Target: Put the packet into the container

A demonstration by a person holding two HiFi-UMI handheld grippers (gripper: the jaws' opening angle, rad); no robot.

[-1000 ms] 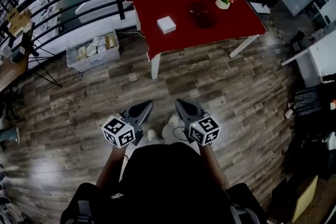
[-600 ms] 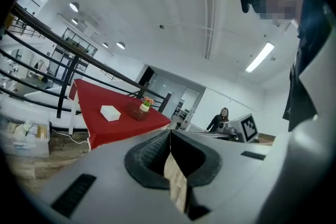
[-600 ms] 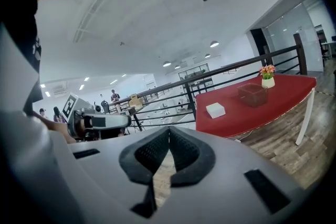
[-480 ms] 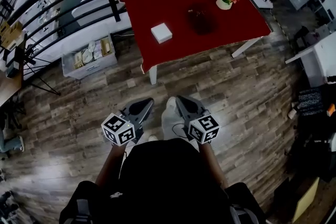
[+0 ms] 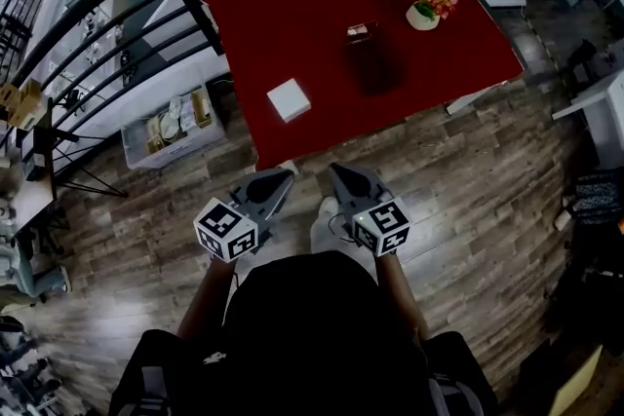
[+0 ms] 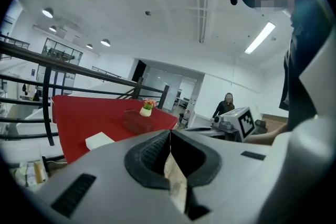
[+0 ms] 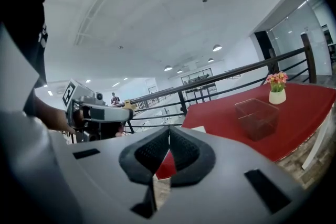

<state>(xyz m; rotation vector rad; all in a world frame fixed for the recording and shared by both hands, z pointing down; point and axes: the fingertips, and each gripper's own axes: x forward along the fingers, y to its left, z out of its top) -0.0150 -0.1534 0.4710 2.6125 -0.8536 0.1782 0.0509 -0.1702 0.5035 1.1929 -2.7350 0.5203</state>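
- Jaws of the left gripper (image 5: 281, 176) and right gripper (image 5: 337, 170) are pressed together, empty.
- One pair should be spread before the flat white square packet (image 5: 289, 99) on the red-clothed table (image 5: 292, 5) is reached.

Red-topped bench (image 5: 292, 24) on a wood-plank floor (image 5: 487, 170). Holds three things, each well apart from the others. Close to the near-left corner, a flat white packet (image 5: 289, 99), lying level on the red top. Around the middle, a clear container (image 5: 371, 65), standing upright. Toward the far-right corner, a small white pot of pink flowers (image 5: 424, 13). On the floor off the bench's left edge, a pale crate (image 5: 175, 126) filled with packaged goods.
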